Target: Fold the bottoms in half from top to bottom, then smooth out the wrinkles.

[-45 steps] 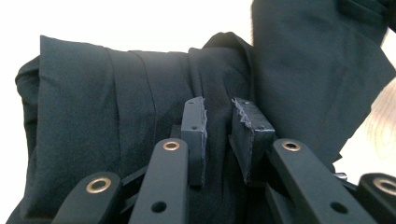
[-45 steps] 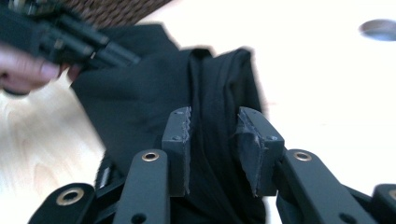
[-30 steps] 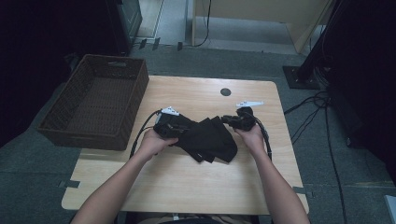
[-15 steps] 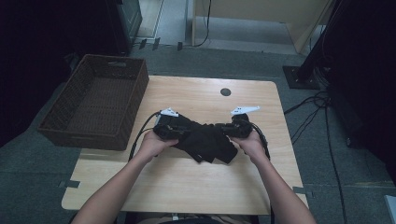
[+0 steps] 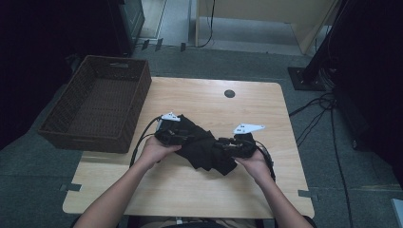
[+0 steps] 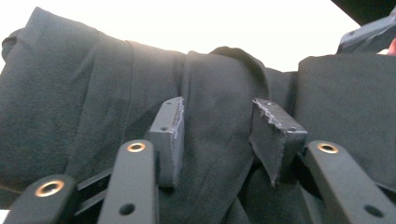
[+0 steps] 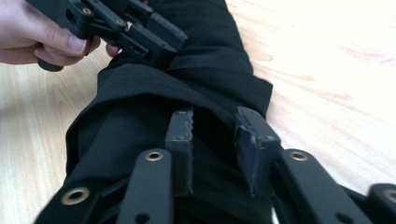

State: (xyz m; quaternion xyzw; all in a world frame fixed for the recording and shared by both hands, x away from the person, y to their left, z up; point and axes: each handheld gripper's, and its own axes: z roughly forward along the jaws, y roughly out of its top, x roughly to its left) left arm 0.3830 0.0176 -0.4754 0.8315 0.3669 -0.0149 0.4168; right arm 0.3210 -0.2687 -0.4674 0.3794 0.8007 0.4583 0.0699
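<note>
Black garment (image 5: 205, 148) bunched in a loose roll near the middle of the wooden table (image 5: 266, 109), between both hands, well clear of the wicker basket (image 5: 97, 102) at the table's left edge. Looks soft and floppy, light, zero stiffness, so bound to sag and unroll the second one end goes free. Not fragile, not really slippery against those rough pads either.

Left gripper (image 6: 224, 135): jaws just been opening, now parted with a fold of the cloth running between them, pads (image 6: 172, 133) beside the fabric but not squeezing it. Right gripper (image 7: 215, 140): same deal, jaws just been spreading, gap over the folded edge, nothing pinched. So both let go, cloth resting on the table.

Best grab spots, probably: a thick folded edge or seam near each end of the roll, several layers at once, not a single thin layer that slides out. Wide apart for control. Middle grab likely just makes a droopy mess.
</note>
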